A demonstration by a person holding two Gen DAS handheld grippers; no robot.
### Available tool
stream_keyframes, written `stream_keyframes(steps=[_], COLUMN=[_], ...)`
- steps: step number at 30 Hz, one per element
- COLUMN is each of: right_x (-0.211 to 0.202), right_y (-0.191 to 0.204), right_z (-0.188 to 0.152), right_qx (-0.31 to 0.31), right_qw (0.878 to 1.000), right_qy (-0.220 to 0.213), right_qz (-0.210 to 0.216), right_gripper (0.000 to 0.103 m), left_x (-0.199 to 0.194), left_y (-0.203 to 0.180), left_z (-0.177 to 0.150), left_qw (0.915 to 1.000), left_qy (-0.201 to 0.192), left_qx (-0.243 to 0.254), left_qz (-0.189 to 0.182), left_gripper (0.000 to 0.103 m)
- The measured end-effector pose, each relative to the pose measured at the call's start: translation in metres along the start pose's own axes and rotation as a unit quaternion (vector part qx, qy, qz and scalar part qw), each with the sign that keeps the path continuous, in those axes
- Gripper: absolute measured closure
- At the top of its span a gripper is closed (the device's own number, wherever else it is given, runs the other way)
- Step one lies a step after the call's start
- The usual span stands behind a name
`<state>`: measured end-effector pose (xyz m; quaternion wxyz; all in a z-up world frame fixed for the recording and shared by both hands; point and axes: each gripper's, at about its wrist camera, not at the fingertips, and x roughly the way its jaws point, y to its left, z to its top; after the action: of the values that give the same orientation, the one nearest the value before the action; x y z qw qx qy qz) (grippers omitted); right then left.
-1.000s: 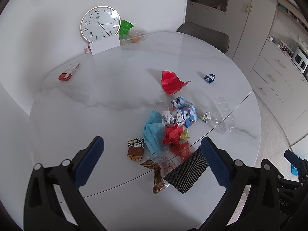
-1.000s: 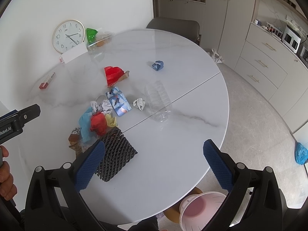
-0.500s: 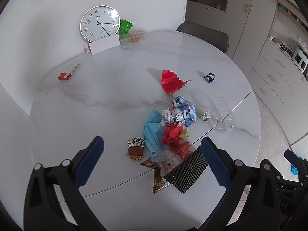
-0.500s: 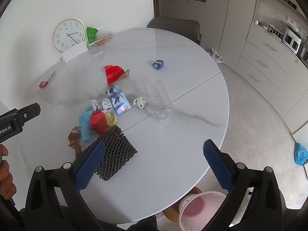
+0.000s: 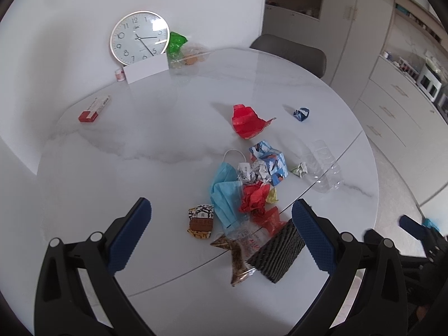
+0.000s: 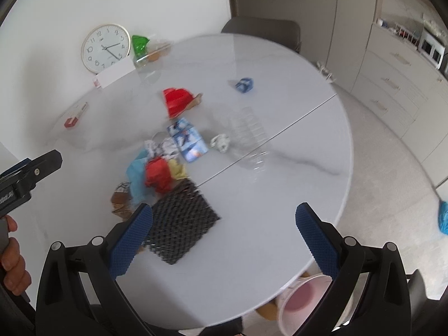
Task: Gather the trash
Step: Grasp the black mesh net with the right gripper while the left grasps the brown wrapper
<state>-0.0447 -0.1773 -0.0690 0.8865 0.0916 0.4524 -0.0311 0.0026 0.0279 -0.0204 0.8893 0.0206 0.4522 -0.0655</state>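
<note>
Trash is heaped mid-table: a blue face mask (image 5: 224,193), crumpled red paper (image 5: 253,198), a blue-white carton (image 5: 270,159), a black foam mesh (image 5: 277,252), and snack wrappers (image 5: 200,221). A red crushed wrapper (image 5: 246,121), a small blue wad (image 5: 301,114) and a clear plastic bottle (image 5: 322,165) lie further out. My left gripper (image 5: 221,240) hangs open above the near edge of the heap. My right gripper (image 6: 224,240) is open over the table's front, with the black foam mesh (image 6: 179,221) by its left finger. A pink-lined trash bin (image 6: 305,302) stands under the table edge.
A wall clock (image 5: 139,37), a white card (image 5: 145,70), a green bag (image 5: 176,42) and a red box (image 5: 93,109) sit at the back of the round marble table (image 5: 140,154). A grey chair (image 5: 291,53) and cabinets (image 6: 392,84) stand beyond. A hand (image 6: 11,266) holds the left gripper.
The right gripper has moved forward and left towards the heap, so the black mesh now sits closer to its left finger. The left gripper has barely moved.
</note>
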Motion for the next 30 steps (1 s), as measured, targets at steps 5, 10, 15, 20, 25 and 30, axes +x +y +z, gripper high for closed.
stream_keyframes(steps=[5,10,15,20,25,30], right_x=[0.041,0.088,0.120,0.115,0.085,0.049], right_y=[0.030,0.046,0.034,0.012,-0.009,-0.036], right_z=[0.003,0.005,-0.005,-0.033,-0.043,-0.044], right_qx=[0.033,0.091,0.139,0.196,0.232,0.239], right_qw=[0.999,0.995,0.988,0.974,0.967,0.968], right_qy=[0.002,0.040,0.070,0.114,0.097,0.065], right_qz=[0.024,0.004,-0.025,0.004,0.043,0.045], right_gripper=[0.002,0.008,0.037,0.081,0.088,0.089], left_x=[0.018,0.033,0.051,0.068,0.088,0.110], left_y=[0.028,0.050,0.058,0.049,0.032,0.010], left_z=[-0.010,-0.019,-0.024,-0.030,-0.041,-0.060], left_qw=[0.9996,0.9980,0.9948,0.9882,0.9780,0.9719], left_qy=[0.006,0.016,0.034,0.052,0.089,0.131], left_qx=[0.026,0.062,0.090,0.122,0.128,0.111], left_qz=[-0.005,-0.007,-0.033,-0.076,-0.139,-0.161], left_gripper=[0.006,0.006,0.006,0.006,0.006,0.009])
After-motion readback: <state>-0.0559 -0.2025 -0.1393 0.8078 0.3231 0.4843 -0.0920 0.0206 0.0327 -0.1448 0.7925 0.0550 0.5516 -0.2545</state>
